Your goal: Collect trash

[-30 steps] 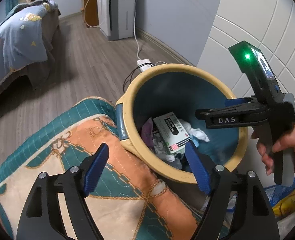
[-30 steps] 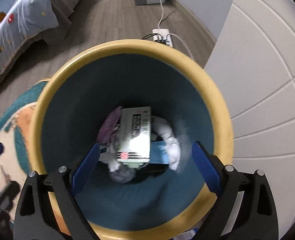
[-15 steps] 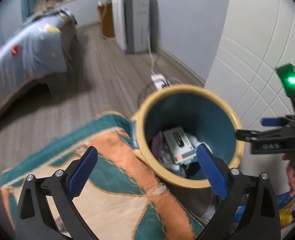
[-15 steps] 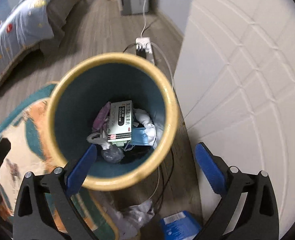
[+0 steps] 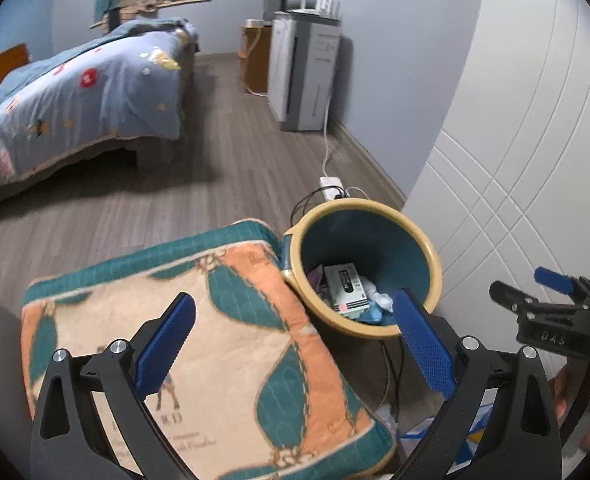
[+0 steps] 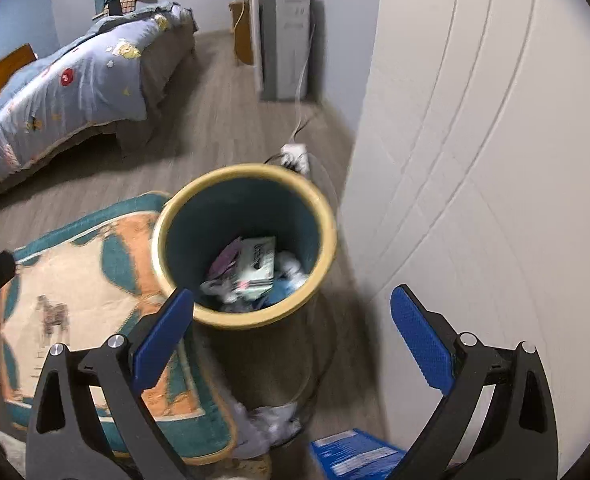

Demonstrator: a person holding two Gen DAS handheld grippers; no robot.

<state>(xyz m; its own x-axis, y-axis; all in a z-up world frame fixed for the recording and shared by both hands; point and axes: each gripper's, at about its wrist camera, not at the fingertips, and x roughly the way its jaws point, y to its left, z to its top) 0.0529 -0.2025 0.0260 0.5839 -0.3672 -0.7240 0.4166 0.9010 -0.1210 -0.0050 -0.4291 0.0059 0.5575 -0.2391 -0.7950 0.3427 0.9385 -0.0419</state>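
A round trash bin with a yellow rim and teal inside stands on the floor by the white wall; it also shows in the right wrist view. Inside lie a white carton, crumpled tissue and a purple scrap. My left gripper is open and empty, high above a patterned cushion. My right gripper is open and empty, above and in front of the bin; it shows at the right edge of the left wrist view.
A bed with a blue quilt stands at the left. A grey appliance stands by the far wall, with a cord to a power strip behind the bin. A blue packet and crumpled plastic lie on the floor by the bin.
Both grippers have pulled up and back from the bin, which now looks smaller and farther. Both stay open and empty. The trash in the bin has not moved.
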